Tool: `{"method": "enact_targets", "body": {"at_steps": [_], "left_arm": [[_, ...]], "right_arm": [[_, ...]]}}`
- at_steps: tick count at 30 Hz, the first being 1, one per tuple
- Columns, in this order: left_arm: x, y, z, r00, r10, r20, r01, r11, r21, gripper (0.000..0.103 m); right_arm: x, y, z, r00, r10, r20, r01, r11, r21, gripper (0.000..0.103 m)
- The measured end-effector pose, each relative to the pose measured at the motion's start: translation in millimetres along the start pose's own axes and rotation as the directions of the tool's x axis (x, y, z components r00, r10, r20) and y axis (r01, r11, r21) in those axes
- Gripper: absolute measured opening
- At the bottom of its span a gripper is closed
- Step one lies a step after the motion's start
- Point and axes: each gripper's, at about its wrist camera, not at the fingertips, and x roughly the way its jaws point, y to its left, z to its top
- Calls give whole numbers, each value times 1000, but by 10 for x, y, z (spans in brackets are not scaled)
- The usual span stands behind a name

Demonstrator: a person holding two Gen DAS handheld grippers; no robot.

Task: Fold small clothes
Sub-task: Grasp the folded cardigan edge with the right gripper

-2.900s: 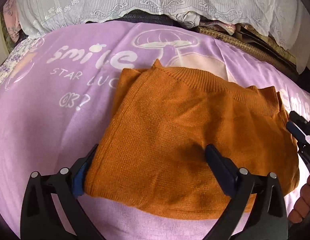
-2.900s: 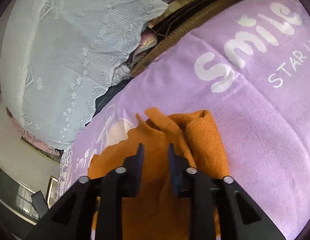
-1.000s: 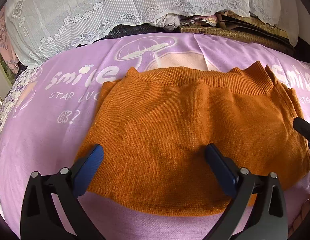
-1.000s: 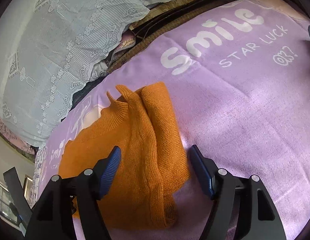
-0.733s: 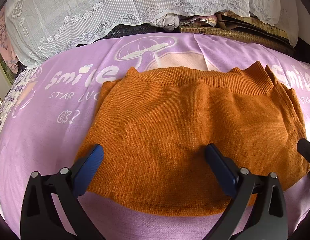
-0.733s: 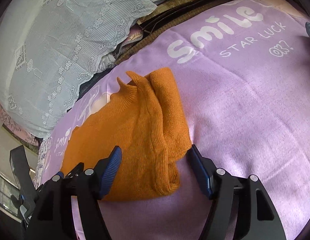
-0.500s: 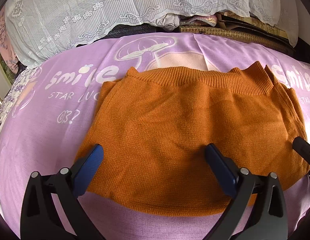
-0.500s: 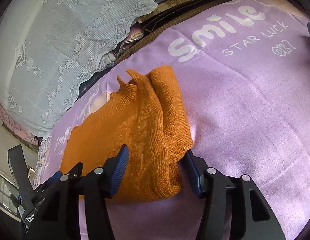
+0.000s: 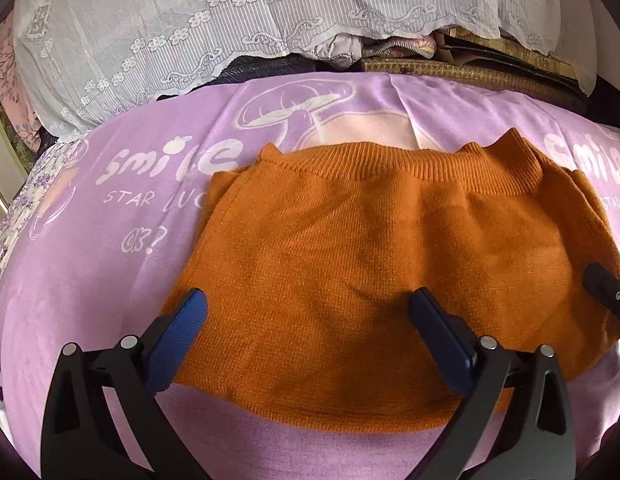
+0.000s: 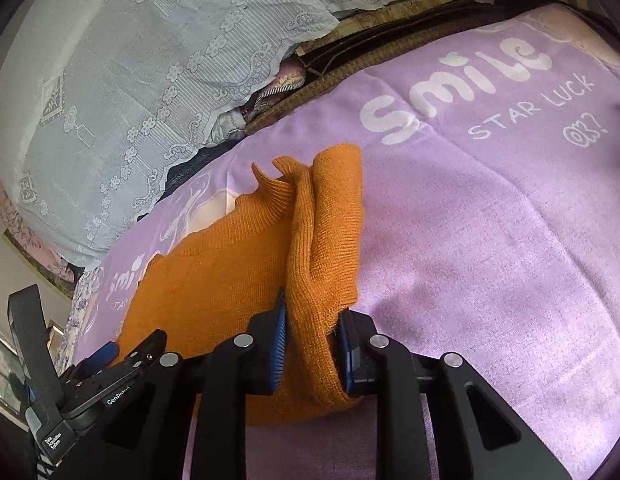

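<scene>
an orange sweater (image 9: 373, 256) is lying folded on a purple blanket (image 9: 110, 280). the right gripper (image 10: 311, 344), jaws just closing, is pinching its bunched right edge. the left gripper (image 9: 310, 332) is hovering wide open over its near edge, gripping nothing. a white lace cloth (image 9: 190, 20) is draping the far side.

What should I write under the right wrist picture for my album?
The right gripper, whose jaws have just been closing, pinches the orange sweater's bunched edge on the purple blanket.
</scene>
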Motion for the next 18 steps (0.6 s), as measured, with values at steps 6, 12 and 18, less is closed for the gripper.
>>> {"method": "enact_targets", "body": {"at_steps": [6, 12, 18], "left_arm": [[18, -26, -19, 1000, 10, -2, -10, 1000, 11, 99], [12, -14, -8, 1000, 5, -2, -5, 1000, 6, 99], [-76, 54, 52, 999, -36, 28, 37, 999, -26, 99]], "right_arm": [[48, -111, -11, 999, 17, -31, -15, 997, 69, 30], [42, -96, -22, 1000, 12, -29, -11, 998, 63, 30], [65, -163, -9, 998, 56, -32, -52, 993, 109, 34]]}}
